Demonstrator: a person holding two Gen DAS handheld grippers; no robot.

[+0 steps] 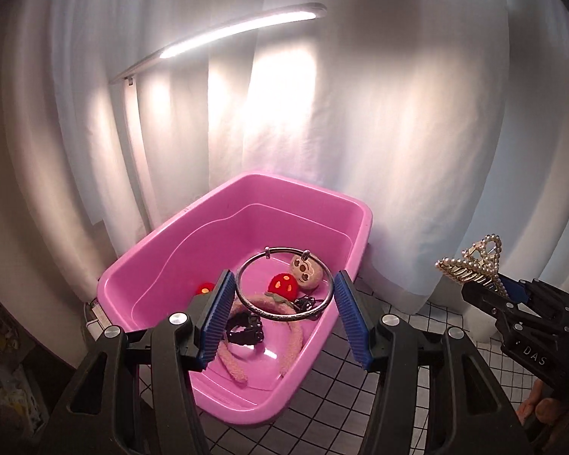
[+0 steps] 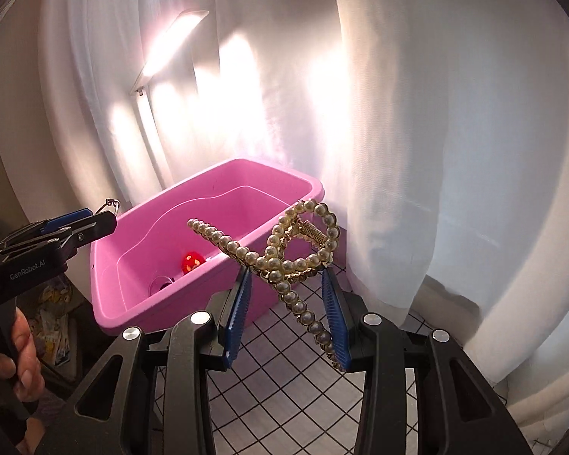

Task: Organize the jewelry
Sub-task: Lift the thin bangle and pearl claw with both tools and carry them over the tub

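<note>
The left gripper (image 1: pixel 282 314) grips a silver ring bangle (image 1: pixel 283 283) between its blue pads over the pink plastic tub (image 1: pixel 140 265), while the right gripper (image 2: pixel 286 316) clamps a pearl hair claw clip (image 2: pixel 284 254) just beside the tub's near rim. Already lying inside: a plush headband (image 1: pixel 273 303) with a doll face, red felt mushrooms (image 1: pixel 284 285) and dark clips (image 1: pixel 246 331). Both held pieces appear yet to be dropped in; the job looks partly done.

tub (image 1: pixel 178 250): pink | hair claw (image 2: pixel 284 258): cream pearls on gold, beside tub | ring (image 1: pixel 284 284): silver, over tub | gripper pads (image 1: pixel 216 318): blue | cloth under tub (image 2: pixel 284 390): white, black grid | inside tub: red charm (image 1: pixel 284 284), possibly orange-spotted
</note>
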